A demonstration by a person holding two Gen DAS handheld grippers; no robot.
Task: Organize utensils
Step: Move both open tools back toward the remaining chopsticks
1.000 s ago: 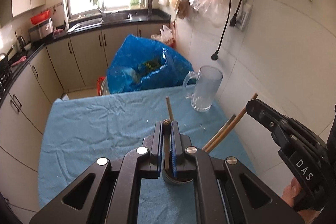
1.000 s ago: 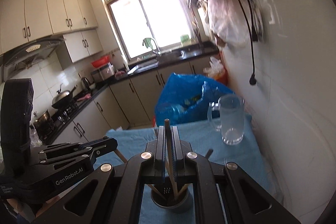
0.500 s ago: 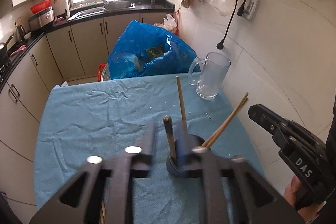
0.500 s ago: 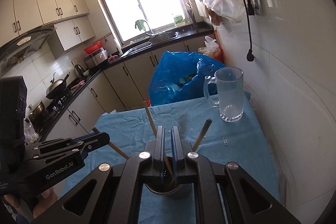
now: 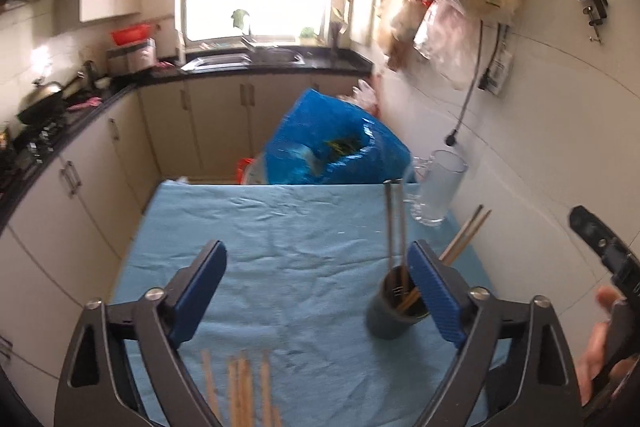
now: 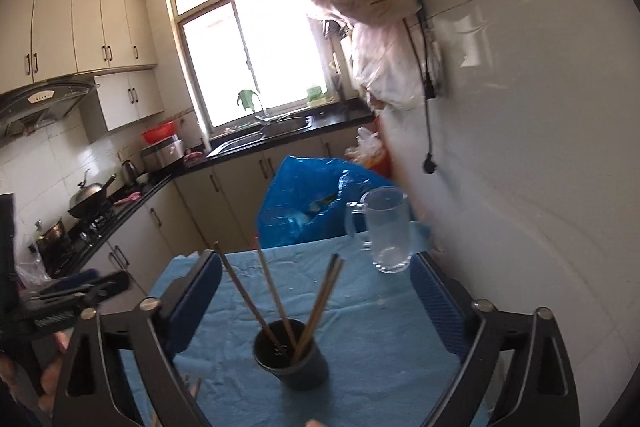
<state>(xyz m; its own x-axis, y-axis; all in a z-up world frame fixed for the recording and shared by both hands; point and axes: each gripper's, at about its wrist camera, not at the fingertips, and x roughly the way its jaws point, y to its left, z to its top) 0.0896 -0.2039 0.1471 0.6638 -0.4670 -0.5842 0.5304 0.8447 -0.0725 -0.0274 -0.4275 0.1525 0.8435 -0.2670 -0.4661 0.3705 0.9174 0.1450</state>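
Now both jaws opening, empty; chopsticks (image 6: pixel 276 297) in cup (image 6: pixel 292 359), between right jaws.

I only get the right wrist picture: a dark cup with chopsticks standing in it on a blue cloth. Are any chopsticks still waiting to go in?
Observer: Yes. The left wrist view shows at least four loose wooden chopsticks lying side by side on the blue cloth, at its near edge, apart from the dark cup.
Visitor: Is the other claw holding one of them?
Observer: No. The left gripper is above them with its jaws opening, and there is no chopstick between its blue pads.
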